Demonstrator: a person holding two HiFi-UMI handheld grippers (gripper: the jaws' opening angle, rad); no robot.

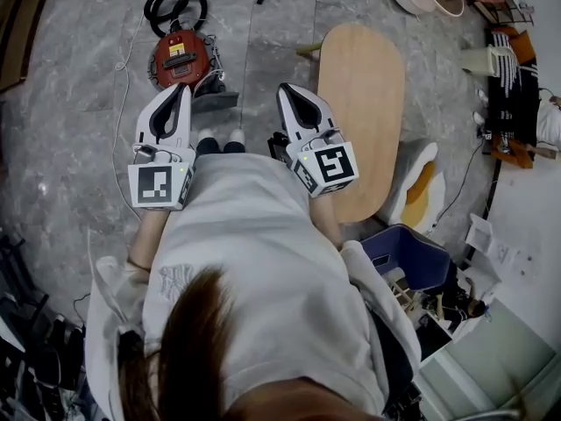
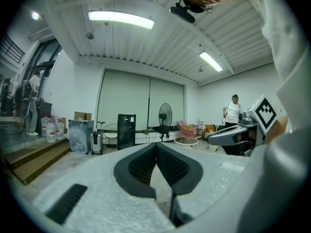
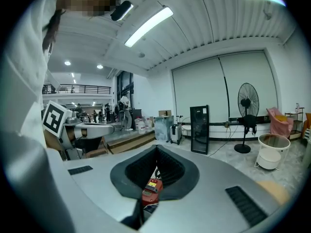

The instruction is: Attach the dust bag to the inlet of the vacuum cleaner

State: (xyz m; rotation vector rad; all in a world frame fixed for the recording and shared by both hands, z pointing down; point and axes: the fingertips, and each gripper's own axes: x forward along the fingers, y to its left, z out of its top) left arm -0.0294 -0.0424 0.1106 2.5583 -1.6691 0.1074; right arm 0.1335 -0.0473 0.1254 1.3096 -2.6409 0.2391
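A person stands on the grey marble floor (image 1: 70,103), holding both tools out almost level. The white, black-padded left gripper (image 1: 181,90) (image 2: 156,144) has its jaws pressed together on nothing. The matching right gripper (image 1: 285,90) (image 3: 156,148) is likewise closed and empty. The round red vacuum cleaner (image 1: 181,57) (image 3: 152,188) with its black hose sits on the floor just ahead of the tips, near a pale oval wooden table (image 1: 361,103).

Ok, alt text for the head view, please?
Seen from above, a person holds the left tongs and right tongs, both shut and empty, toward a red vacuum cleaner on the grey floor. A wooden table stands to the right.
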